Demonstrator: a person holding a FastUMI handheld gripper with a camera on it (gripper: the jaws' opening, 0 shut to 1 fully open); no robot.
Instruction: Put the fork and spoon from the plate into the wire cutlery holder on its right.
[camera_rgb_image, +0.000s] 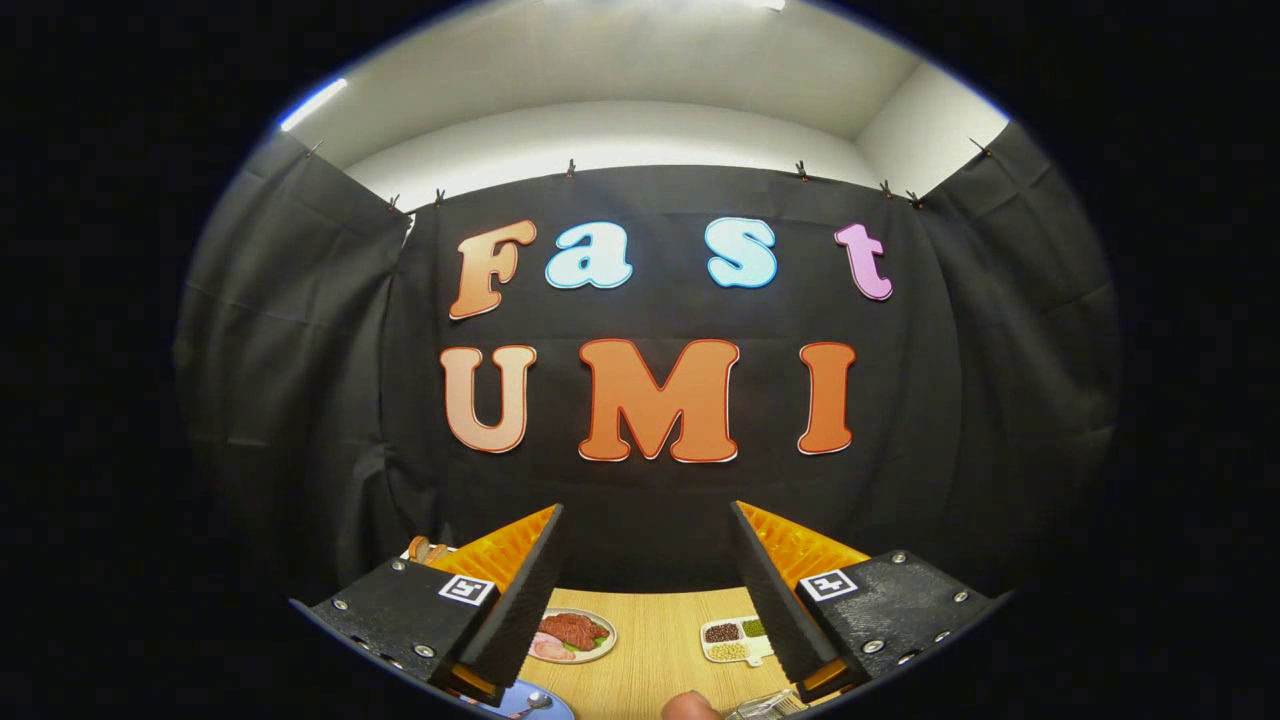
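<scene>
My gripper (648, 530) is held high above the wooden table (655, 640), its two black-padded orange fingers (520, 590) wide apart with nothing between them. Below the left finger, a blue plate (520, 702) peeks out with a spoon (535, 700) lying on it. Near the right finger, low down, the top of the wire cutlery holder (765, 705) shows with what looks like a fork's tines in it.
Beyond the fingers on the table lie a plate of toy meat (570, 635) and a small white tray of beans (735, 640). A fingertip of a person (690, 706) shows beside the holder. A brown object (425, 548) sits far left.
</scene>
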